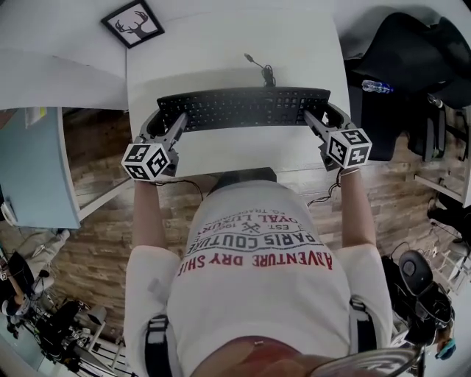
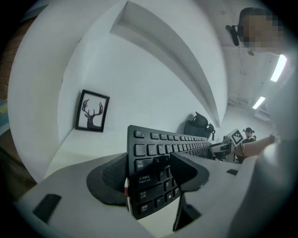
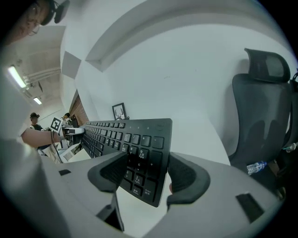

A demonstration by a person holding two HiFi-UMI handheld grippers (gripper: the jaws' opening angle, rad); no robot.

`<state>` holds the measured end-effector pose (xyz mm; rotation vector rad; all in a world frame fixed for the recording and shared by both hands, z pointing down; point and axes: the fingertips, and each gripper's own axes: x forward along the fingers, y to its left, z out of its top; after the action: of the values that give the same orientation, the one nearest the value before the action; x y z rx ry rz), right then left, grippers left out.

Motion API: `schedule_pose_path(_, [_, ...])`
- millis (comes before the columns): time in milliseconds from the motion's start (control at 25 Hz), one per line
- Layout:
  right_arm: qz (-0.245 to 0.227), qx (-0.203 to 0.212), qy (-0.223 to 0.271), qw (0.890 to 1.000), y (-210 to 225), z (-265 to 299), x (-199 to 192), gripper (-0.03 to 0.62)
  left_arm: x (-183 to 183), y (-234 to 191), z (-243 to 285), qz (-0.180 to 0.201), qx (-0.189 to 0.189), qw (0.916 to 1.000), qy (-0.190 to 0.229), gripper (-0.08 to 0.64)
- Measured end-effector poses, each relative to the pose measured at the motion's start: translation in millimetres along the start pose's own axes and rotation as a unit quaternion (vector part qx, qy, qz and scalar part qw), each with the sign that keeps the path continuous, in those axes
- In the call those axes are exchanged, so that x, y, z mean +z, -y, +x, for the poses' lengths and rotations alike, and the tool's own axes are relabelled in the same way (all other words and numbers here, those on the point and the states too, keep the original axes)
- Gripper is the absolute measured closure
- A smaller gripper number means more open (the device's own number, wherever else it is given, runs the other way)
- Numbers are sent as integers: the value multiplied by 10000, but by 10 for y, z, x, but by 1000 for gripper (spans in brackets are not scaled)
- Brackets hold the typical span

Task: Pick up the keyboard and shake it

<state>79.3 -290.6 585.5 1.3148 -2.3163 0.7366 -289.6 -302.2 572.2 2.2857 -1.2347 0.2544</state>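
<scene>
Between our two grippers stretches the black keyboard [image 1: 243, 109], held crosswise above the white desk [image 1: 221, 51] and, as far as we can judge, raised a little off it. Our left gripper [image 1: 171, 121] is clamped on the keyboard's left end. In the left gripper view one pad [image 2: 114, 179] lies behind the underside and the other presses on the keys, with the keyboard [image 2: 153, 153] running away from the left gripper [image 2: 149, 181] toward the far hand. Our right gripper [image 1: 318, 118] grips the opposite end the same way. In the right gripper view the number-pad end of the keyboard [image 3: 135, 137] sits squeezed between the pads of the right gripper [image 3: 144, 174]. Beyond the keyboard, away from both grippers, its cable [image 1: 263, 70] curls on the desk. Farther out past the left gripper a framed deer picture [image 1: 133, 22] lies flat. Outward of the right gripper stands a dark office chair [image 3: 260, 107].
</scene>
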Motion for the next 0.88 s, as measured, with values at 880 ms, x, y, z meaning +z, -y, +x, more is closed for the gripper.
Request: schedule_pose_path(880, [-2211,-671,2886,9291,-253,-1167,1870,299,1883,1011,-724,2254,-285,9382,2611,268])
